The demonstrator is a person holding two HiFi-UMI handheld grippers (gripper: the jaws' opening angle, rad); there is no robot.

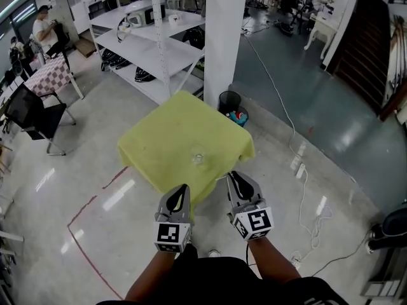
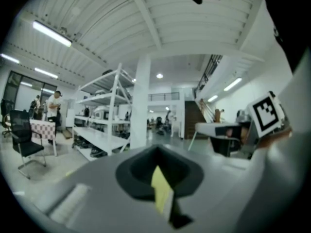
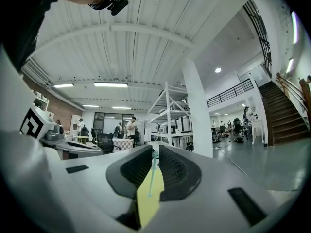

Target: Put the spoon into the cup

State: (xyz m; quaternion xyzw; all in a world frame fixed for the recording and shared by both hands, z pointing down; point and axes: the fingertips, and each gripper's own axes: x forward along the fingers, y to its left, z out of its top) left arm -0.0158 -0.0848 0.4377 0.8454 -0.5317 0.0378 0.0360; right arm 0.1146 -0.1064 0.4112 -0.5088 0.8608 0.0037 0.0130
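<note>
In the head view, a small clear glass cup [image 1: 198, 156] stands upright near the middle of a table [image 1: 159, 138] draped in yellow cloth. The left gripper [image 1: 183, 189] and the right gripper [image 1: 233, 178] hover side by side at the table's near edge, both short of the cup.

In the left gripper view, the dark pads meet at their tips with nothing between them. Only a sliver of yellow cloth shows through lower down.

In the right gripper view, the jaws are pressed on the spoon [image 3: 151, 176]. It is a thin, pale green, stick-like piece standing almost upright in the narrow gap, with its top at the jaw tips.
</note>
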